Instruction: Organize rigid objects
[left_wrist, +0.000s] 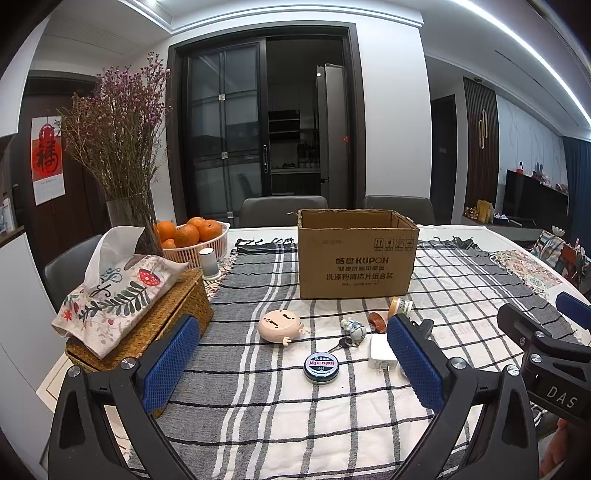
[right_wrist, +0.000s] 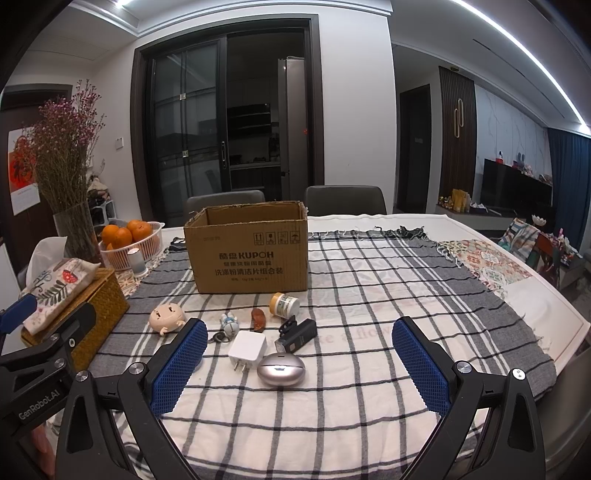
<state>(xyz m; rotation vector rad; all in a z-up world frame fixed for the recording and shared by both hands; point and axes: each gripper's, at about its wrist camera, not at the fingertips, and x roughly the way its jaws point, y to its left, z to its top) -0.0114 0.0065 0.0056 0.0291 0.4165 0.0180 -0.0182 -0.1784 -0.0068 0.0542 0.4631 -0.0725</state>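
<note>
Both grippers spread wide, empty, hovering over the plaid cloth; small items lie just before the open brown cardboard box (right_wrist: 251, 249).

Left gripper (left_wrist: 291, 354), right gripper (right_wrist: 299, 354). Left to right: round beige plastic figurine (right_wrist: 166, 316), light, grip across body; white square charger (right_wrist: 246, 349), stiff, prongs toward camera, pinch flat sides; glossy silver oval case (right_wrist: 281, 370), probably slippery, long axis left-right.
</note>
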